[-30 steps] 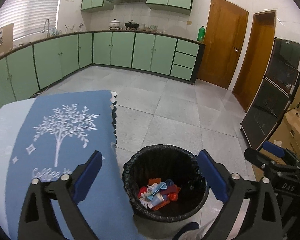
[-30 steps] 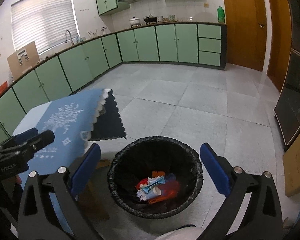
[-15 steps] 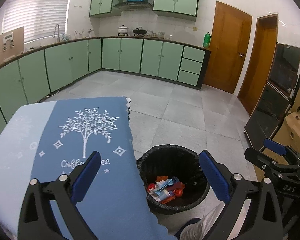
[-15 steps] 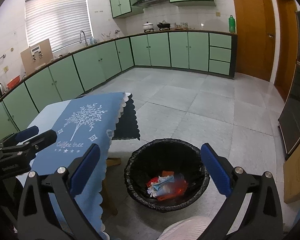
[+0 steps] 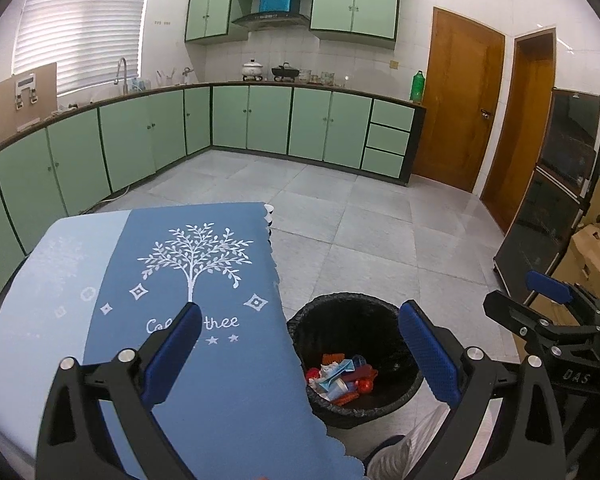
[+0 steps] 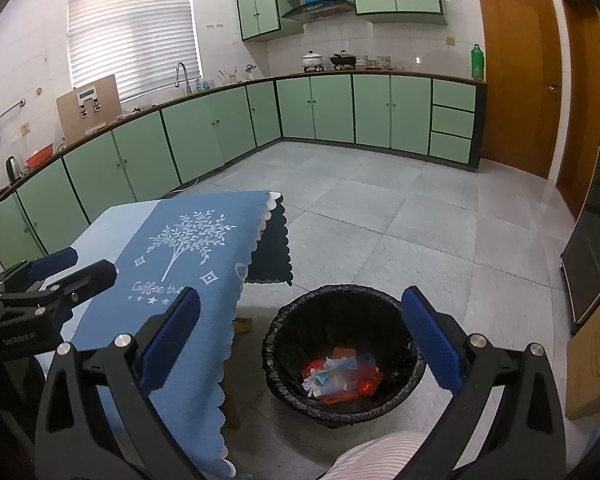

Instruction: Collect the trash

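Both claws hang spread wide with nothing between their blue pads: my left claw sits above the edge of the counter, and my right claw hovers over the gap between counter and bin. From the right camera I see the left claw off to the side, above the cloth; from the left camera the right claw shows at the far edge.

Trash lies in a small heap at the bottom of the bin, red, orange and pale blue wrappers piled together; in the right view the heap is blurred. A black liner folds over the bin's rim. It stands on the tiled floor just beside the counter.

A blue cloth printed with a white tree covers the counter, its scalloped edge hanging down toward the bin. Below, part of a striped sleeve shows. Green cabinets line the far walls, and two wooden doors stand to the right.
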`<state>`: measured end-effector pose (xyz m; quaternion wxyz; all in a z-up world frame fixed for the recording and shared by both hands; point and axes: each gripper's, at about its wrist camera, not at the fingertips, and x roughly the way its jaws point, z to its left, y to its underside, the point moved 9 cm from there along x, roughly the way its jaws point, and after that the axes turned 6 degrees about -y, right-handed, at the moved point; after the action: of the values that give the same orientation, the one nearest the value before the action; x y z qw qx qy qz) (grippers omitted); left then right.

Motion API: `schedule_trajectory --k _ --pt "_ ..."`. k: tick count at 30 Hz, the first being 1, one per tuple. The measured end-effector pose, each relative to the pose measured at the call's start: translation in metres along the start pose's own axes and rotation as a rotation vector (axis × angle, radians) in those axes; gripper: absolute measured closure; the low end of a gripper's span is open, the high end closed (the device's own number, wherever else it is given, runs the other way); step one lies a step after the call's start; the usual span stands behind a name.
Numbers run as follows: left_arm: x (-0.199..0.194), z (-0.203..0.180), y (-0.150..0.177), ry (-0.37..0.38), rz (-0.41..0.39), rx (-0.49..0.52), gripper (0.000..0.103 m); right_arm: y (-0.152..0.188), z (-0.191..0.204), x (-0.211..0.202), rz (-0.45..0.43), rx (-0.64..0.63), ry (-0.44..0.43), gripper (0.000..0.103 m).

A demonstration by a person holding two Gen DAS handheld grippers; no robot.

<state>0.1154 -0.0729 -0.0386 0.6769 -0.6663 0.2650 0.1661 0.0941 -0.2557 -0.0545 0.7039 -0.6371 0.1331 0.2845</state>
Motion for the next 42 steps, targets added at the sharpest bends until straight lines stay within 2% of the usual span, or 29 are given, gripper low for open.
schedule_trajectory --k 42 --pt "-0.009 -0.005 -0.001 -0.003 -0.024 0.007 0.006 -0.002 0.012 0.000 -0.016 -0.019 -0.011 0.005"
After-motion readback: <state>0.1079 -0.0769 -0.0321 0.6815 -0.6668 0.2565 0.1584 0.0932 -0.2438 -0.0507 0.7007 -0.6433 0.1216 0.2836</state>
